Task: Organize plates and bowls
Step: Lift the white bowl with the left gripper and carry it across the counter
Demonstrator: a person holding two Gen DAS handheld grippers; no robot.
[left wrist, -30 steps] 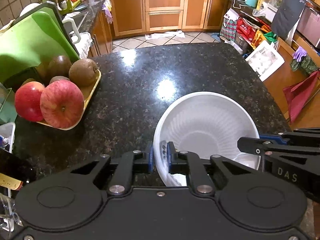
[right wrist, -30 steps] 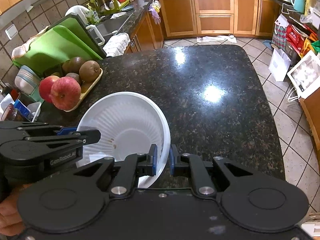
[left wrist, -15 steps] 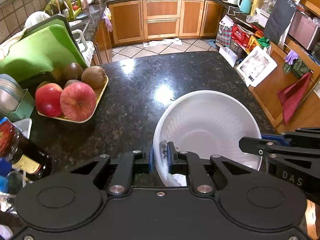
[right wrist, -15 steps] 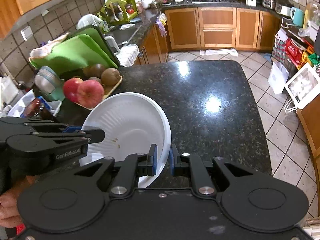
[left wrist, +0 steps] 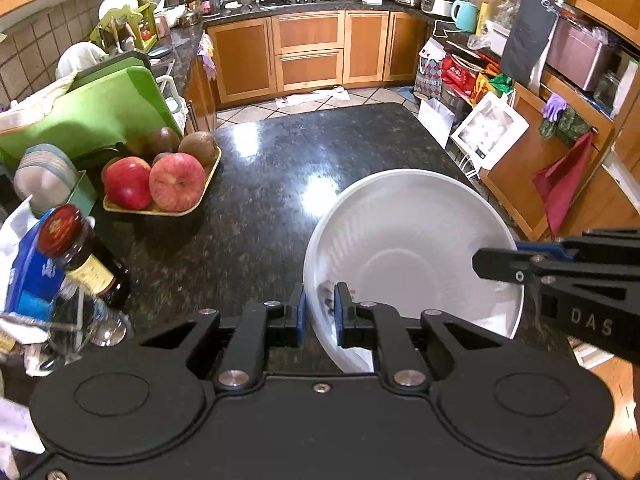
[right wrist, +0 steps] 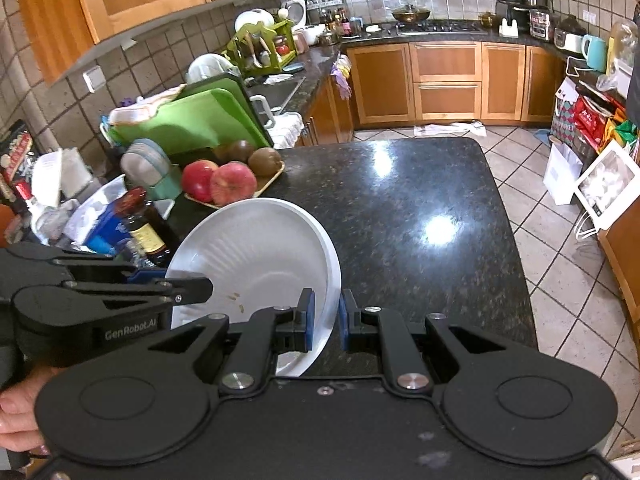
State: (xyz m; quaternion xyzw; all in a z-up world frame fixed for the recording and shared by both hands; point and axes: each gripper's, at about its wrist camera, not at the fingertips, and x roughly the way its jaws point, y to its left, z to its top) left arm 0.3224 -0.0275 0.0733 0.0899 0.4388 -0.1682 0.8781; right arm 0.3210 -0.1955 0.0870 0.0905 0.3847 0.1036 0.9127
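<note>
- Above the dark granite worktop (left wrist: 280,168), the white bowl (left wrist: 404,248) is hanging lifted and tilted, having risen over the last second.
- Left gripper (left wrist: 320,312) and right gripper (right wrist: 326,318) are each pinching opposite rims.
- Carrying it off to storage is probably starting.

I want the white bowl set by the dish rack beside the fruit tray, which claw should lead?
Probably the left claw: it grips the white bowl on the rim nearer the fruit tray; the right claw holds the far rim.
</note>
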